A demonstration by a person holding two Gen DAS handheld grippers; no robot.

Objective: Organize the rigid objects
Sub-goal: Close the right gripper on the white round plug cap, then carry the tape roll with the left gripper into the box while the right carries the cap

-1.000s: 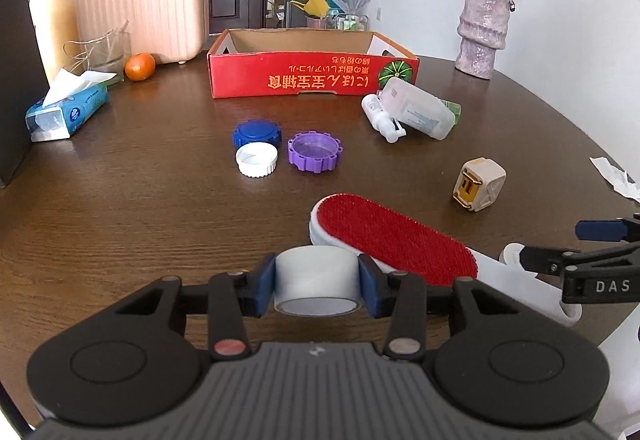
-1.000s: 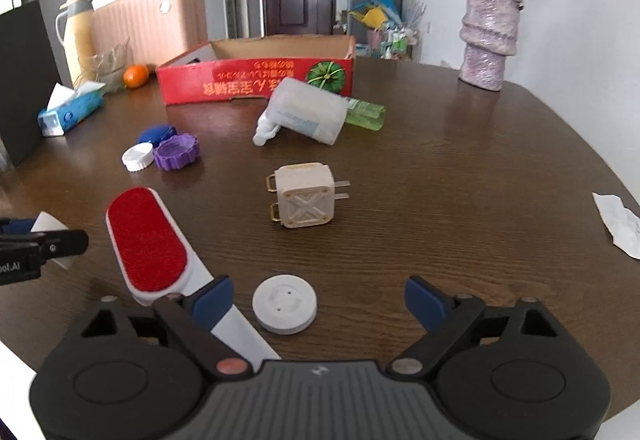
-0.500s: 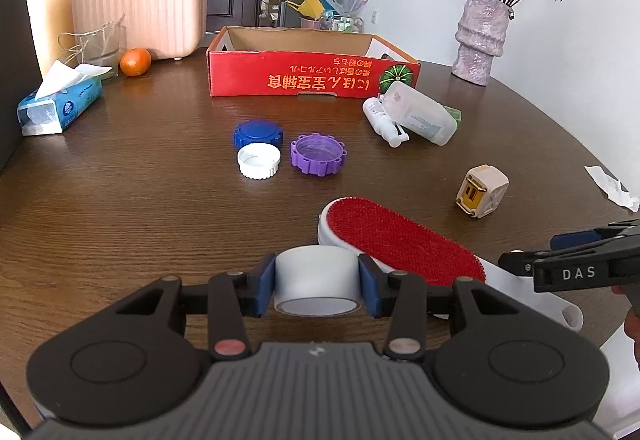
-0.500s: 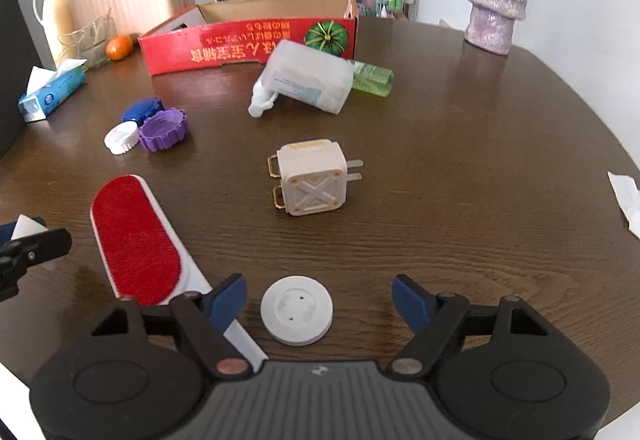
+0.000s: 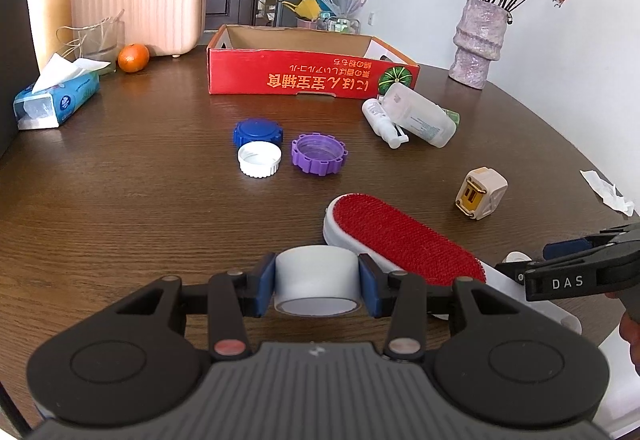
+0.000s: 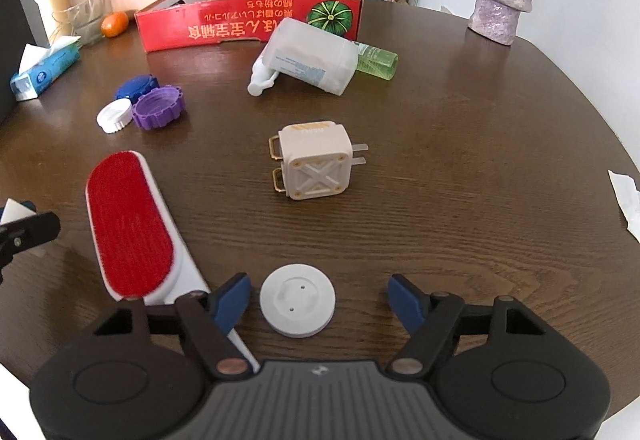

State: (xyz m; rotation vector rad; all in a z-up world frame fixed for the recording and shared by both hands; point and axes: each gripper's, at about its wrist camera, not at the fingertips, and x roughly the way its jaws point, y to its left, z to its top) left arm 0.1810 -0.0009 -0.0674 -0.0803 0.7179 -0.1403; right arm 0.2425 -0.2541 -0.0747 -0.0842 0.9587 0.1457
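My left gripper point(image 5: 317, 286) is shut on a white roll of tape point(image 5: 316, 279), held just above the brown table. A red-faced lint brush point(image 5: 400, 236) point(image 6: 132, 224) lies right behind the roll. In the right wrist view, a flat white disc point(image 6: 298, 300) rests on the table between the blue pads of my right gripper point(image 6: 320, 304). Those jaws are closing and neither pad touches the disc. A cream plug adapter point(image 6: 314, 164) point(image 5: 482, 192) lies beyond it. The right gripper's tip shows at the right edge of the left wrist view.
An open red cardboard box point(image 5: 308, 74) stands at the back centre. Blue, white and purple caps point(image 5: 260, 158) cluster mid-table. A white pump bottle point(image 6: 308, 58) and green bottle point(image 6: 376, 60) lie before the box. A tissue pack point(image 5: 56, 100), orange, pink case and vase point(image 5: 478, 44) ring the table.
The right gripper's jaws have narrowed around the white disc and the gripper has tilted down and crept forward. The left gripper still holds the tape roll in place.
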